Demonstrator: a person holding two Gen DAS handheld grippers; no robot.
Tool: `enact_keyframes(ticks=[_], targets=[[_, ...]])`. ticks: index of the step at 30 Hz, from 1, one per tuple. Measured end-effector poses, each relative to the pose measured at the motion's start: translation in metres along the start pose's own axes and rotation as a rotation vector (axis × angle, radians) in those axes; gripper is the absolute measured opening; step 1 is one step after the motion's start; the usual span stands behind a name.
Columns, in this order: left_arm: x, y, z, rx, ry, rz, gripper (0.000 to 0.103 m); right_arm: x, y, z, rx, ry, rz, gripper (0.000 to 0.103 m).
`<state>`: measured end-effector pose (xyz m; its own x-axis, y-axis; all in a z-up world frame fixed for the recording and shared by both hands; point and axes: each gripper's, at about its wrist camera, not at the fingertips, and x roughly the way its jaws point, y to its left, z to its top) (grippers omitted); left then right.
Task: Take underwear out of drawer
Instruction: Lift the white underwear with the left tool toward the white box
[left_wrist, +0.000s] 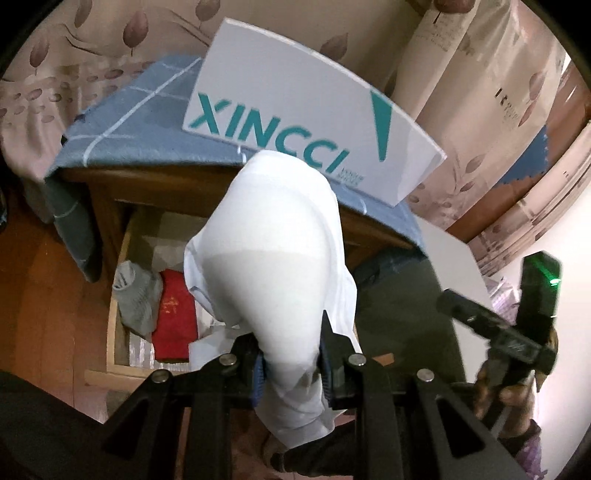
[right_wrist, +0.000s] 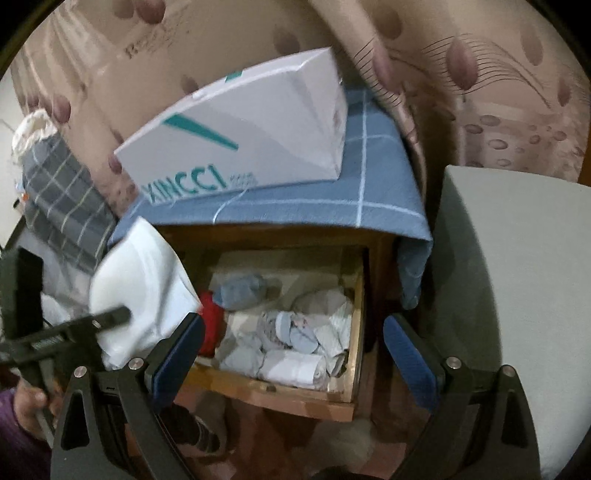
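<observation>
- My left gripper (left_wrist: 290, 356) fingers clamp the white underwear (left_wrist: 273, 243) above the open drawer (right_wrist: 347, 400).
- My right gripper (right_wrist: 293, 354) fingers stand wide, empty.
- Risk: the hanging fabric may snag the drawer's front edge.

I'm working in a home bedroom, by every sign I can see. A wooden bedside cabinet (right_wrist: 380, 258) stands against leaf-patterned curtains (right_wrist: 480, 74), its top draped in a blue checked cloth (right_wrist: 384, 184) with a white XINCCI box (right_wrist: 258, 133) on it. Its open drawer (right_wrist: 280, 395) holds rolled socks and folded smallclothes (right_wrist: 291, 339). The floor (left_wrist: 40, 280) is warm brown wood. Plaid grey bedding (right_wrist: 62, 195) lies bunched off to one side in my right wrist view.
</observation>
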<state>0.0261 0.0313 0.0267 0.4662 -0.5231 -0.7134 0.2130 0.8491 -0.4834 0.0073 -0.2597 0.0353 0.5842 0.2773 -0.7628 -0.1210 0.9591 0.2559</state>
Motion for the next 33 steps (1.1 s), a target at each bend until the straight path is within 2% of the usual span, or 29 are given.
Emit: enact_keyframes(ticks=[7,14,27,33], targets=[[-0.030,-0.003,0.010,0.004,-0.031,-0.045,0.024,0.008,0.003,0.000,-0.014,0.035,-0.012,0.096],[-0.055,-0.008,0.032,-0.051,-0.043,-0.130,0.024,0.010,0.004,0.002,-0.020,0.038,-0.021,0.096],[-0.099,-0.039,0.060,0.011,-0.104,-0.152,0.024,0.011,0.005,0.003,-0.020,0.038,-0.018,0.097],[-0.117,-0.058,0.091,0.065,-0.140,-0.155,0.024,0.011,0.005,0.003,-0.019,0.037,-0.017,0.097]])
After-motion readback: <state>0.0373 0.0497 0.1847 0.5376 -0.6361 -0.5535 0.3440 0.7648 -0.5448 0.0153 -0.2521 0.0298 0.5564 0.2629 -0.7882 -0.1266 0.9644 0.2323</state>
